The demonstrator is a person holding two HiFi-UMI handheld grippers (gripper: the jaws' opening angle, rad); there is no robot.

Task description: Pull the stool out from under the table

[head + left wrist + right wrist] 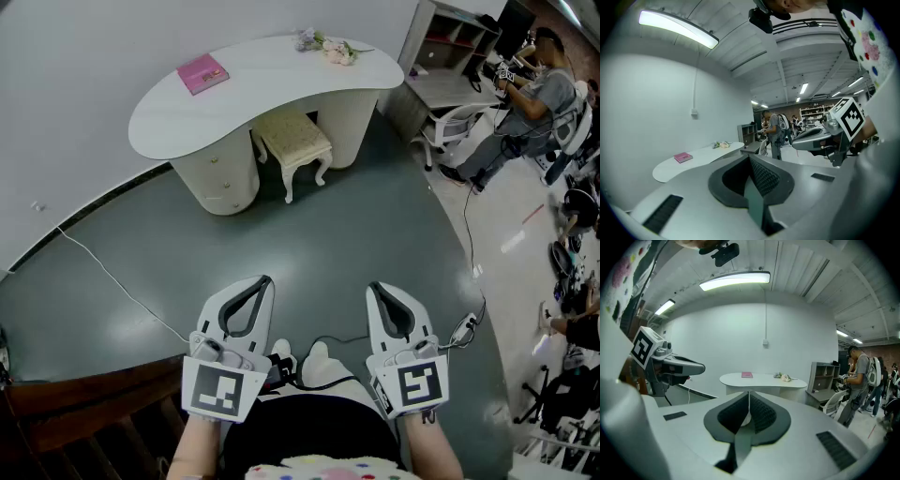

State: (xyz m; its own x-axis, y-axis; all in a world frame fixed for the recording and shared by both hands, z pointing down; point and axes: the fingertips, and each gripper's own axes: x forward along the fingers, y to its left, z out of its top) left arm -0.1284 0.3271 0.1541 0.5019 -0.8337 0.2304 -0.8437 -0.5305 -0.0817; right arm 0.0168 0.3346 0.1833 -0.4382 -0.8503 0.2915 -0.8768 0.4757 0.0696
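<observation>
A cream stool [293, 142] with curved legs stands tucked partly under a white curved table [253, 89] near the wall, far ahead of me. Both grippers are held close to my body, well short of the stool. My left gripper [266, 279] is shut with nothing between its jaws. My right gripper [374, 285] is also shut and empty. In the left gripper view the table [696, 157] shows beyond the closed jaws. In the right gripper view the table [761, 379] stands straight ahead; the stool is hidden behind the jaws.
A pink book [202, 73] and a small bunch of flowers [328, 47] lie on the table. A white cable [112, 277] runs across the grey floor at left. At right a person [525, 98] stands by a desk with shelves [450, 47] and a chair [450, 127].
</observation>
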